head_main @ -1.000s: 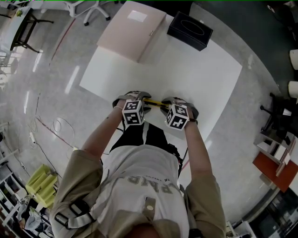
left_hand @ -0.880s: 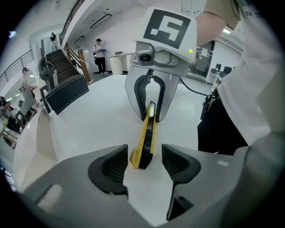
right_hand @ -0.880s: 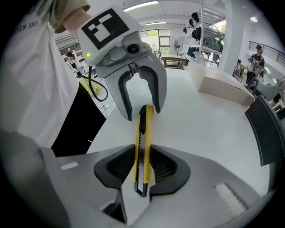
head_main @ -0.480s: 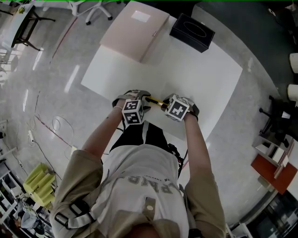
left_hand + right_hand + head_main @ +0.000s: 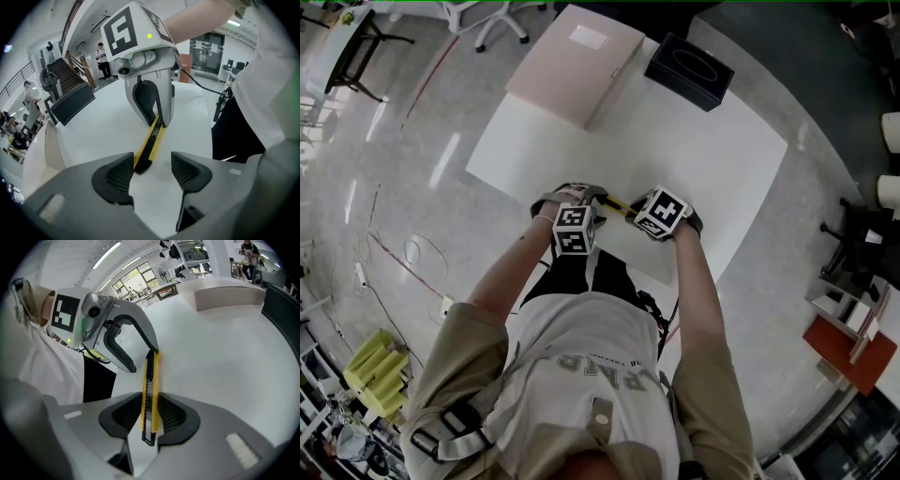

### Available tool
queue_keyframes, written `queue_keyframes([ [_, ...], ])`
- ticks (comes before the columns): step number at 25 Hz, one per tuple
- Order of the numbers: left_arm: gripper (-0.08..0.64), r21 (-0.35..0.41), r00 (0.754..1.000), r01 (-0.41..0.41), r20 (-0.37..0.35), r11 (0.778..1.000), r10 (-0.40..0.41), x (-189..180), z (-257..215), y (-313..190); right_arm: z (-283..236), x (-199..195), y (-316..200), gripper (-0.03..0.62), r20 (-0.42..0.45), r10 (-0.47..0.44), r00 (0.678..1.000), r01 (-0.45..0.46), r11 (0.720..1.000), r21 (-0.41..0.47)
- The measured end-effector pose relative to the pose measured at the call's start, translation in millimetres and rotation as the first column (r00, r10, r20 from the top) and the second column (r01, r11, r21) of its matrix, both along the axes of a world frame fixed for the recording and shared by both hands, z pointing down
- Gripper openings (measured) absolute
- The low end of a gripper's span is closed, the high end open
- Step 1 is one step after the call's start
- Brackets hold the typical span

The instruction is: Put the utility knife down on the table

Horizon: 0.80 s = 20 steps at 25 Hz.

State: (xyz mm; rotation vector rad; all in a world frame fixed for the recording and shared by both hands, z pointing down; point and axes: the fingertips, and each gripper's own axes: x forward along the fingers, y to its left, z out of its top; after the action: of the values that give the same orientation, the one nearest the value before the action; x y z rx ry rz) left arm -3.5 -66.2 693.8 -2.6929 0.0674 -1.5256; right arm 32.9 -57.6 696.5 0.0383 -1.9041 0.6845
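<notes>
The yellow utility knife (image 5: 617, 202) hangs just above the white table (image 5: 703, 150) near its front edge, between my two grippers. My right gripper (image 5: 150, 417) is shut on one end of the knife (image 5: 150, 390), its pads pressed on both flat sides. My left gripper (image 5: 151, 171) stands open at the other end; the knife's black tip (image 5: 140, 165) lies between its pads, close to the left one. In the left gripper view the right gripper (image 5: 157, 123) pinches the knife's far end. Seen from the right gripper, the left gripper (image 5: 143, 357) spreads its fingers around the knife's tip.
A flat pink box (image 5: 577, 66) lies at the table's far left corner, a black tissue box (image 5: 689, 67) beside it. The person stands against the front edge. Office chairs (image 5: 483, 17) and a red cabinet (image 5: 848, 342) stand on the floor around.
The right gripper has rolled about its own axis, its marker cube showing a different face. Both grippers stay near the front edge with the knife between them.
</notes>
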Motion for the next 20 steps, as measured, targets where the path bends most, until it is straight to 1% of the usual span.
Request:
queue_keyframes([
  [6, 0.256, -0.003, 1.000, -0.008, 0.011, 1.000, 0.008, 0, 0, -3, 1, -2, 3, 0.118, 0.023, 0.005, 1.000, -0.006, 0.999, 0.031],
  [11, 0.256, -0.005, 1.000, 0.007, -0.004, 1.000, -0.007, 1, -2, -4, 1, -2, 5, 0.123, 0.016, -0.009, 1.000, 0.007, 0.992, 0.127],
  [15, 0.256, 0.003, 1.000, -0.009, 0.003, 1.000, 0.009, 1, -1, -4, 0, -6, 10, 0.124, 0.041, -0.007, 0.999, 0.000, 0.986, 0.164],
  [20, 0.256, 0.010, 1.000, -0.014, 0.002, 1.000, 0.014, 1, 0, -4, 0, -3, 10, 0.129, 0.026, -0.009, 1.000, 0.003, 0.969, 0.245],
])
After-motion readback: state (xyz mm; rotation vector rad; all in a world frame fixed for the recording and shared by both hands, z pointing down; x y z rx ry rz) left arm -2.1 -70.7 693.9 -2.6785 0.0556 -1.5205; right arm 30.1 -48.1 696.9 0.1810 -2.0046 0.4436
